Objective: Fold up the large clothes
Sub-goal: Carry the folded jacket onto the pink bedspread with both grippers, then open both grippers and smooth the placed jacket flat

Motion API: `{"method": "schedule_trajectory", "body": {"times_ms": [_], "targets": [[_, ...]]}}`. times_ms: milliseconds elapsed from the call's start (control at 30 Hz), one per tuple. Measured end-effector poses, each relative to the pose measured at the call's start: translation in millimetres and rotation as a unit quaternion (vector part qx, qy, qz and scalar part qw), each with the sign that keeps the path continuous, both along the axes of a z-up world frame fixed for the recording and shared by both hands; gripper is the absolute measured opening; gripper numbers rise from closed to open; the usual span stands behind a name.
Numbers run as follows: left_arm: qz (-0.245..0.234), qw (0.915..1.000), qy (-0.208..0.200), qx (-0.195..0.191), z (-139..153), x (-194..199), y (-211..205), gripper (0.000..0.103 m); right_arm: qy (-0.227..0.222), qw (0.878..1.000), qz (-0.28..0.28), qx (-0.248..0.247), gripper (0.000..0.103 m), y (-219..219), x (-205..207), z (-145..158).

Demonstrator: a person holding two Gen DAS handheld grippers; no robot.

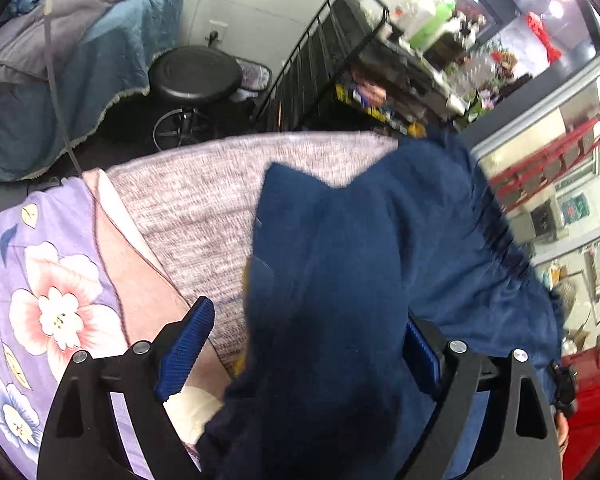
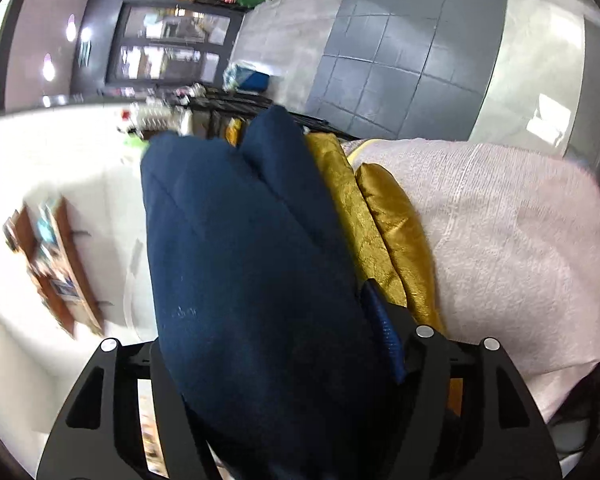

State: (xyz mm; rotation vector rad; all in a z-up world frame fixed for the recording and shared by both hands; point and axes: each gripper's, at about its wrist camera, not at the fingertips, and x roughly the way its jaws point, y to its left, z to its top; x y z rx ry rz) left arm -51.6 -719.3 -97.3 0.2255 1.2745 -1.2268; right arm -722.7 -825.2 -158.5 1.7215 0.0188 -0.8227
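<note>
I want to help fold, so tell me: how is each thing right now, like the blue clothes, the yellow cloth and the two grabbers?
Left gripper: jaws wide apart, blue cloth draped between them, left pad clear of it.
Right gripper: open, blue cloth bunched between the fingers.
Navy blue garment: folded over, lying on the pink blanket.
Gold fabric: crumpled, beside the garment.
Pink blanket: spread flat.
Floral sheet: spread flat.

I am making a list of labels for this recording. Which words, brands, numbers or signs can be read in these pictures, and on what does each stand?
None can be read.
Green sign behind the glass: too blurred.
Faint print on the pale knitted blanket beside the dark blue garment: too blurred.
</note>
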Motion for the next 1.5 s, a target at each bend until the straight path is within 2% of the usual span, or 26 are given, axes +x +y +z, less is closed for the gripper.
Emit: {"method": "schedule_trajectory", "body": {"times_ms": [33,100,167,200,233,300,333,400,467,500,533,600,633,733,800,833,933,967,1000,1100,1267,1433,1500], "targets": [[0.005,0.9999,0.007,-0.009,6,7,4,0.086,-0.018,1.0,-0.009,0.005,0.064,1,-4,-3],[0.024,0.9995,0.001,-0.021,20,20,15,0.086,-0.021,1.0,-0.01,0.011,0.064,-2,-2,-3],[0.055,0.9976,-0.037,-0.022,34,32,28,0.087,-0.008,1.0,-0.008,0.007,0.064,-3,-3,4],[0.074,0.9953,-0.057,-0.025,44,43,39,0.087,-0.018,1.0,-0.014,0.005,0.064,-4,-3,6],[0.085,0.994,-0.066,-0.024,50,47,47,0.087,-0.043,0.999,-0.029,0.008,0.064,-2,-8,7],[0.102,0.9916,-0.078,-0.019,63,54,65,0.087,-0.059,0.997,-0.045,0.021,0.064,-1,-11,9],[0.102,0.9913,-0.08,-0.02,67,53,72,0.087,-0.048,0.998,-0.045,0.025,0.064,-2,-11,13],[0.093,0.9913,-0.092,-0.015,74,44,84,0.088,0.009,0.999,-0.033,0.013,0.066,-1,-6,31],[0.067,0.9902,-0.123,0.0,85,18,91,0.089,0.084,0.996,-0.024,-0.009,0.082,3,-1,60],[0.057,0.9892,-0.135,0.002,89,7,93,0.091,0.111,0.993,-0.025,-0.014,0.083,5,1,69],[0.041,0.9883,-0.147,-0.004,97,-14,97,0.092,0.172,0.985,-0.019,-0.017,0.083,8,5,88],[0.011,0.9874,-0.157,-0.018,109,-49,102,0.097,0.256,0.966,0.002,-0.031,0.083,16,16,114],[-0.006,0.9868,-0.16,-0.023,112,-64,102,0.097,0.303,0.952,0.02,-0.046,0.084,21,29,132],[-0.074,0.9826,-0.169,-0.022,126,-121,96,0.097,0.361,0.925,0.077,-0.085,0.093,38,67,163],[-0.103,0.9788,-0.177,-0.018,130,-146,94,0.097,0.409,0.896,0.132,-0.113,0.094,55,104,181],[-0.12,0.974,-0.192,-0.015,134,-164,94,0.097,0.425,0.885,0.149,-0.121,0.094,62,117,186],[-0.139,0.963,-0.231,0.003,136,-191,95,0.097,0.488,0.836,0.203,-0.149,0.094,92,160,197],[-0.146,0.9605,-0.237,0.011,135,-198,96,0.097,0.503,0.822,0.217,-0.156,0.094,103,172,199],[-0.148,0.9603,-0.236,0.018,135,-203,97,0.097,0.509,0.815,0.227,-0.159,0.094,112,180,200],[-0.153,0.9616,-0.226,0.022,137,-212,102,0.097,0.503,0.813,0.248,-0.158,0.094,133,198,204],[-0.167,0.9526,-0.251,0.041,139,-228,108,0.097,0.51,0.808,0.258,-0.143,0.097,143,216,205],[-0.169,0.9571,-0.223,0.074,137,-229,103,0.097,0.507,0.813,0.26,-0.121,0.097,146,219,205],[-0.173,0.9554,-0.221,0.092,135,-232,100,0.097,0.511,0.811,0.264,-0.112,0.097,146,221,204]]}}
